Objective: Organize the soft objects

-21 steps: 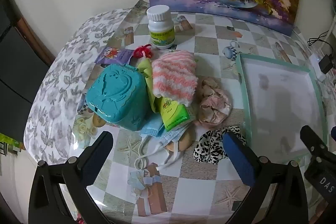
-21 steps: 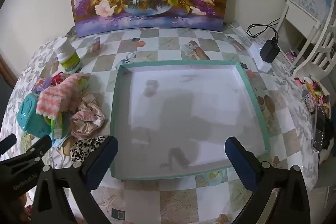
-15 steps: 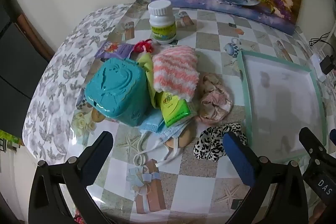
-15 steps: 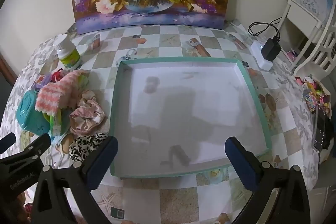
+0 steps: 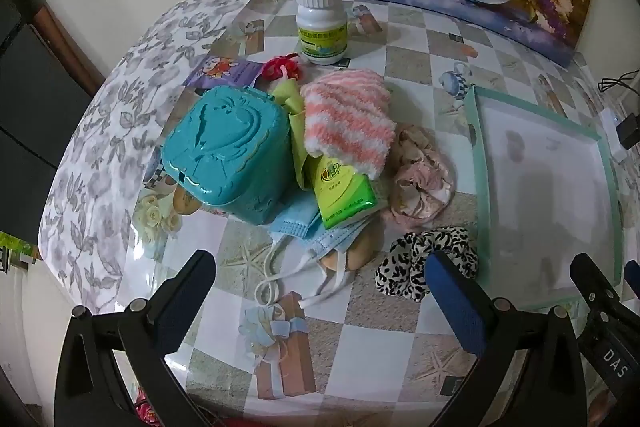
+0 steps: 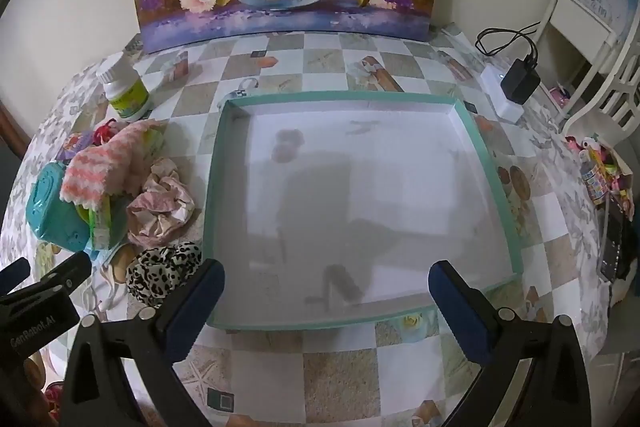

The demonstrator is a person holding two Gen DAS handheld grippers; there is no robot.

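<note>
Partly hidden: face mask (image 5: pixel 320 235) under tissue pack (image 5: pixel 340 191), ahead of left gripper (image 5: pixel 320 291); right gripper (image 6: pixel 326 291) over tray (image 6: pixel 472 131) near edge; both angled down, jaws wide, empty.

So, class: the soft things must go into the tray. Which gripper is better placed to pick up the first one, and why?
Probably the left gripper: it is open above the pile, with the leopard scrunchie by its fingertip. The right gripper is open over the tray.

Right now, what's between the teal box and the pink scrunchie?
In the left wrist view, between the teal box and the pink scrunchie lie the striped sock and the green tissue pack, over a blue mask.
</note>
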